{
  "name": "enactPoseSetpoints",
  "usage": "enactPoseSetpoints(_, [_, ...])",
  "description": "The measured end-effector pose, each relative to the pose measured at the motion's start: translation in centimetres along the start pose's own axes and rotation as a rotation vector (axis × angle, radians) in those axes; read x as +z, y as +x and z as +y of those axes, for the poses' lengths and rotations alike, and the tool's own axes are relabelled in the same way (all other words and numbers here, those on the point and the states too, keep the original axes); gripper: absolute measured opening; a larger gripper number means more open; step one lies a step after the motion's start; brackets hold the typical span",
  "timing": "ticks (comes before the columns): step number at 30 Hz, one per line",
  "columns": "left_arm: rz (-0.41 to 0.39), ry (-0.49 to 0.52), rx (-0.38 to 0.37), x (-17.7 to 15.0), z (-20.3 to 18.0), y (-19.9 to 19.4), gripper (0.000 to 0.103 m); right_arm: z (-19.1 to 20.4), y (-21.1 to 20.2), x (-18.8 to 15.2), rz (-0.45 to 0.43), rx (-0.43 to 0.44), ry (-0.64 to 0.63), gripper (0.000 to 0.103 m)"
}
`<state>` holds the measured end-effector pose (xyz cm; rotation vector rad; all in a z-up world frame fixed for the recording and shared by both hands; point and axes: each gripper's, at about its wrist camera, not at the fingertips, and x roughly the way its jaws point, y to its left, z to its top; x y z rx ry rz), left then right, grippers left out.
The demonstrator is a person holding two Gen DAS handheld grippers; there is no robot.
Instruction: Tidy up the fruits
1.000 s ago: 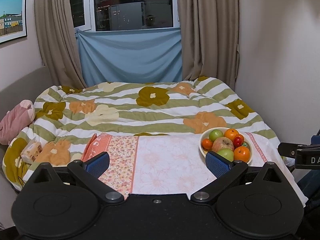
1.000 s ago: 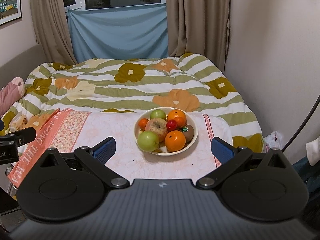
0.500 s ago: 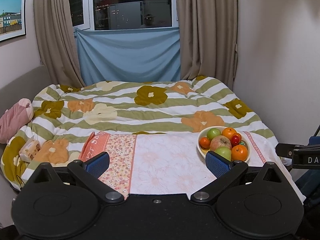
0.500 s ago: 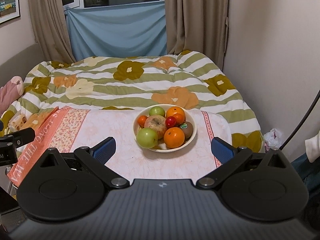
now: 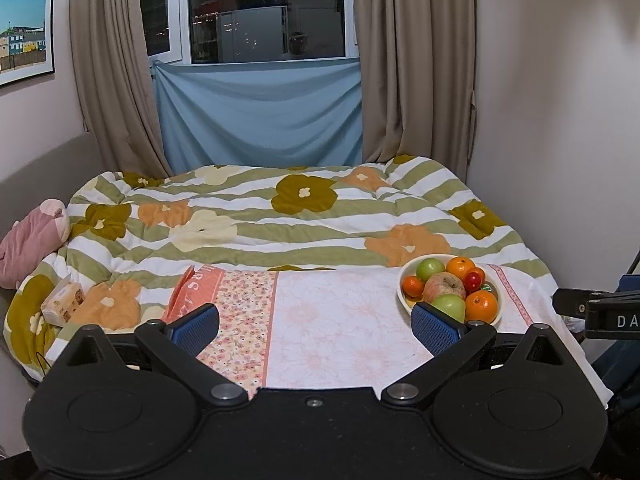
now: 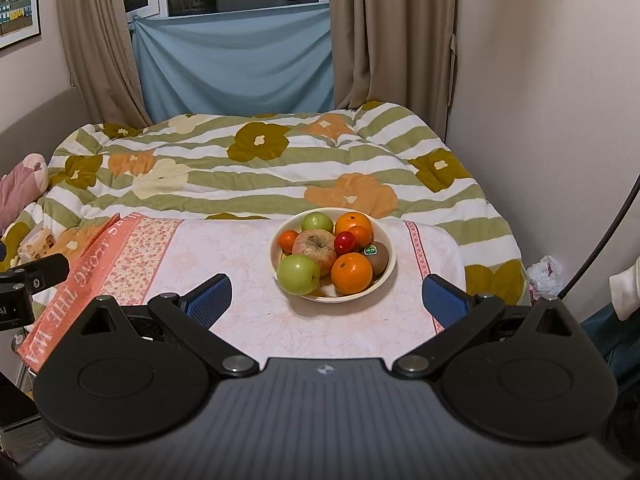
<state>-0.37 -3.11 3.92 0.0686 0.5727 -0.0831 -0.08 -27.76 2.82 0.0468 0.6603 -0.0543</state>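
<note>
All the fruit in view sits heaped in one cream bowl (image 6: pixel 280 258) on the pink floral cloth (image 6: pixel 248 264): two green apples (image 6: pixel 298 274), a large russet apple (image 6: pixel 314 246), oranges (image 6: pixel 352 273), a small red fruit (image 6: pixel 344 241) and a kiwi (image 6: pixel 378 257). That arrangement fits either a gathering job already done or a sorting-out about to happen, and the pictures do not settle which. The right gripper (image 6: pixel 326 294) has its jaws wide apart and empty, with the bowl just ahead of the gap and roughly centred between the blue pads (image 6: pixel 210 294). The left gripper (image 5: pixel 316 322) is likewise spread and holds nothing; from its view the bowl lies ahead of its right-hand pad (image 5: pixel 434 324), partly hidden behind it, while bare cloth fills the gap. Any grasp from here would have the right jaws close over a top-lying fruit without toppling its neighbours. Readable writing: the cloth's orange border (image 6: pixel 66 300) shows "ALONG THE WA"; the kiwi carries a green sticker (image 6: pixel 371 251), too small to read; the other tool's bracket (image 5: pixel 612 320) shows "DA".
</note>
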Motion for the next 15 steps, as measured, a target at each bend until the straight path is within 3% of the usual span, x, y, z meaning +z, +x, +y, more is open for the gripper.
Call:
enactPoseSetpoints(8, [-0.014,0.048,0.044,-0.2,-0.4,-0.3,0.103,0.7,-0.4,-0.4,0.008,0.004,0.006,0.103])
enactPoseSetpoints(15, [-0.016,0.041,0.004,-0.4,-0.4,-0.1,0.103,1.1,-0.7,-0.6,0.012,0.002,0.003,0.103])
